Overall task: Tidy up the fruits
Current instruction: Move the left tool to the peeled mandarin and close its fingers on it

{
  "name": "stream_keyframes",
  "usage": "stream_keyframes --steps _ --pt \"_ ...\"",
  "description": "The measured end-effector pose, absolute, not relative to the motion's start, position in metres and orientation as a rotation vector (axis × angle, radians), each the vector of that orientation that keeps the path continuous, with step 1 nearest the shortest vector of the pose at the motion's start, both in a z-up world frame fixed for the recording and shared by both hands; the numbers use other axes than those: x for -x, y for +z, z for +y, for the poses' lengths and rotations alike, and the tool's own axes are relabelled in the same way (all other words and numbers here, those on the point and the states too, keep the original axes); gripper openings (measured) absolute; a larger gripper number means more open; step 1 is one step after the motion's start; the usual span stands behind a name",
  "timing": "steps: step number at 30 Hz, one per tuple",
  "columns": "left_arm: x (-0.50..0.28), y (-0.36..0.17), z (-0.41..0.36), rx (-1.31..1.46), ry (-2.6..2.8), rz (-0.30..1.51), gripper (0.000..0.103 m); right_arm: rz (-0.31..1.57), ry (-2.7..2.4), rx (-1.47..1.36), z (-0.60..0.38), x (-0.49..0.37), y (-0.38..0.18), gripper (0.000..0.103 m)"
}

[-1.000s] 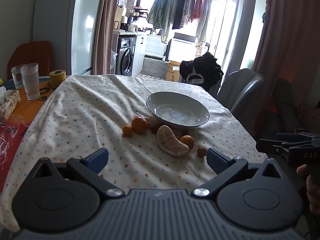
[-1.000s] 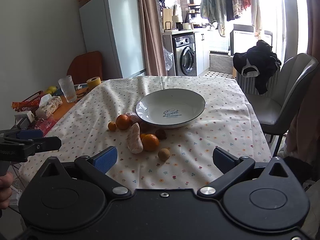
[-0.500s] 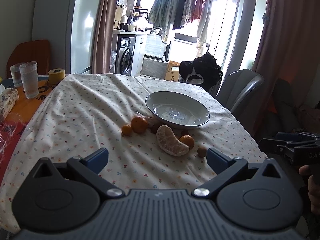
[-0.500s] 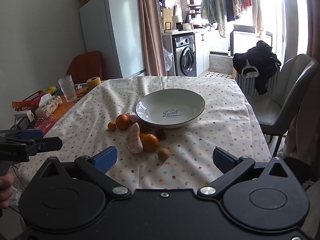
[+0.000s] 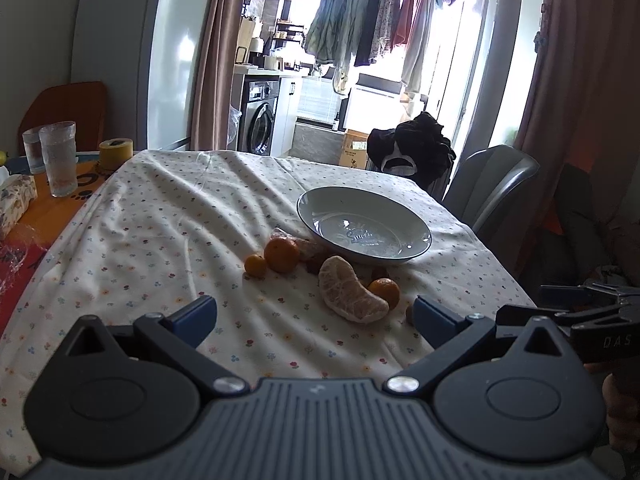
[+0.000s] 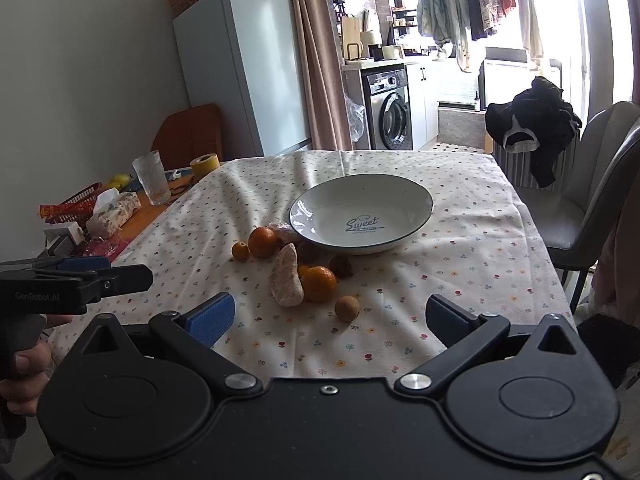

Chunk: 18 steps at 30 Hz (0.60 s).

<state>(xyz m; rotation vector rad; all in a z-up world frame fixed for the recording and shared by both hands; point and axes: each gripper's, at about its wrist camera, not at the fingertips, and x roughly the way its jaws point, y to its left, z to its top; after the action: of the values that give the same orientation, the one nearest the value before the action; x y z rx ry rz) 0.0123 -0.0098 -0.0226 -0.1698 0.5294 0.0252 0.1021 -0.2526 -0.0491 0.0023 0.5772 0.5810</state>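
Left wrist: both grippers (image 5: 314, 314) (image 6: 328, 316) open, fruit (image 5: 351, 290) beside plate (image 5: 416, 227).

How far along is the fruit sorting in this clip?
Nothing looks done: the plate holds no fruit. Nothing is in hand either; the left tool and right tool are both open short of the pile. All is left: oranges, peeled segment, small brown fruit lie on the tablecloth.

both wrist views face table near edge, sharing plate (image 5: 364, 232)
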Motion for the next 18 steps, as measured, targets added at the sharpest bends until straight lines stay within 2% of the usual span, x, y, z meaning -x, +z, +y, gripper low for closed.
stream_keyframes --steps 13,18 --pt "-0.035 -0.050 -0.002 0.216 0.003 0.537 0.101 0.606 0.618 0.011 -0.240 -0.118 -0.080 0.103" --pt "-0.054 -0.060 -0.006 0.222 -0.019 0.556 0.095 0.631 0.620 0.016 -0.234 -0.127 -0.088 0.090"
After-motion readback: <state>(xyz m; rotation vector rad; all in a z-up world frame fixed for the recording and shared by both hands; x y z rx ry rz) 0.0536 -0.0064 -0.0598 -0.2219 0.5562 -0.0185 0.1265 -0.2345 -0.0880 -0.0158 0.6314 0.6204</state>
